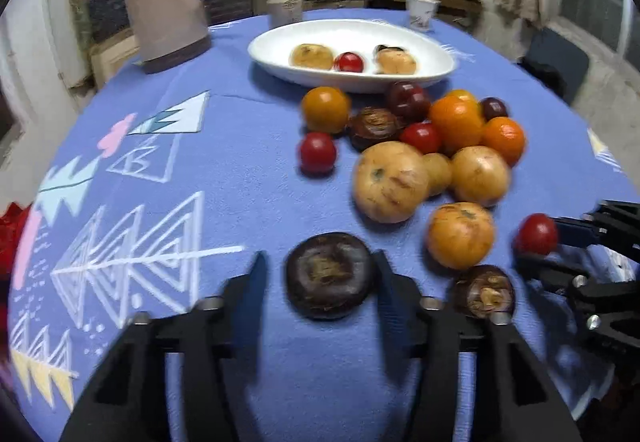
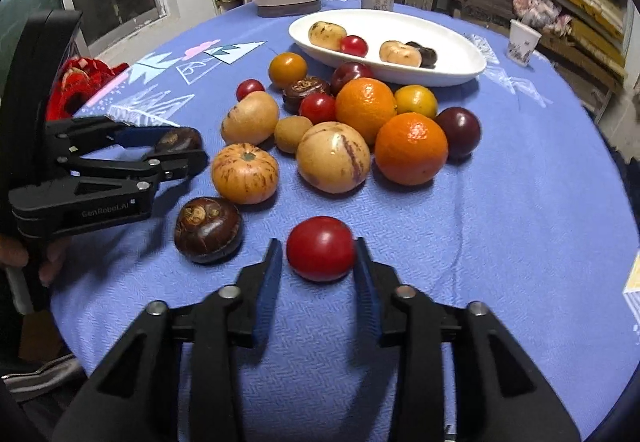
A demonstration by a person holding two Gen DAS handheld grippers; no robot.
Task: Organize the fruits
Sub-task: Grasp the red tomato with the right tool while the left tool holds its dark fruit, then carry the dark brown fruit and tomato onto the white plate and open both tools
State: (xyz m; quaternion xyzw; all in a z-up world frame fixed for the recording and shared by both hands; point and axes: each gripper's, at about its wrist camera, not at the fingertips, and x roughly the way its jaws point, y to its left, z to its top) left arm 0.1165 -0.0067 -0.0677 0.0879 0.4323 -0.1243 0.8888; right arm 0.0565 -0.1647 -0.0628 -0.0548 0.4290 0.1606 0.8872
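On the blue tablecloth, my left gripper (image 1: 320, 257) stands open around a dark brown round fruit (image 1: 330, 275); a gap shows at the left pad. From the right wrist view the same gripper (image 2: 191, 150) straddles that fruit (image 2: 176, 140). My right gripper (image 2: 317, 242) is shut on a red tomato (image 2: 320, 248), seen from the left wrist as the tomato (image 1: 537, 234) at the right edge. A second dark fruit (image 2: 208, 228) and a striped tan fruit (image 2: 245, 173) lie between the grippers. Behind them is a pile of oranges (image 2: 411, 148), tan fruits, tomatoes and plums.
A white oval dish (image 1: 442, 71) at the back holds two tan fruits, a tomato and a dark fruit. A beige jug (image 1: 164, 2), a can (image 1: 286, 8) and a paper cup (image 1: 422, 12) stand behind it. Red cloth (image 2: 84, 82) lies at the table's left edge.
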